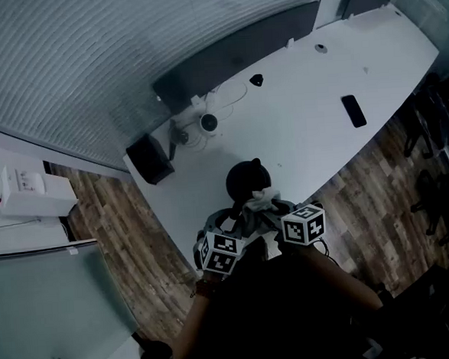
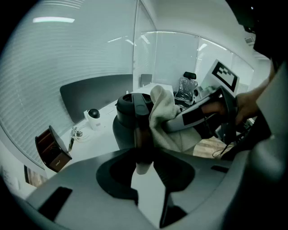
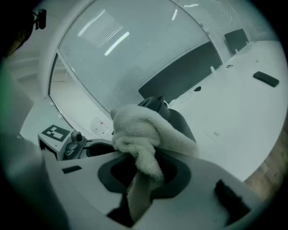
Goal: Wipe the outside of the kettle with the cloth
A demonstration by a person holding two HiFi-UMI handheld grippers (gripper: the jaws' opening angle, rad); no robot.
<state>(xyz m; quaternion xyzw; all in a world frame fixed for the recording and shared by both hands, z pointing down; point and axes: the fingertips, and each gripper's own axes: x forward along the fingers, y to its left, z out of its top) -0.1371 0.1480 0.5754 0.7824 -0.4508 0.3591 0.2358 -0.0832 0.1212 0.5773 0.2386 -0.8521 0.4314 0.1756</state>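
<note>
Right gripper view: my right claw (image 3: 137,191) pinches the soft cloth (image 3: 139,132); left claw (image 2: 146,175) seems closed on the rigid kettle handle (image 2: 142,123).

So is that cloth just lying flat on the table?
No, the cloth is pinched in the right tongs and bunched up against the dark kettle.

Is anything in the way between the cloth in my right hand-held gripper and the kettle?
Nothing visible. The right hand-held gripper is shut on the cloth, and the cloth lies directly against the kettle with no other object between them.
</note>
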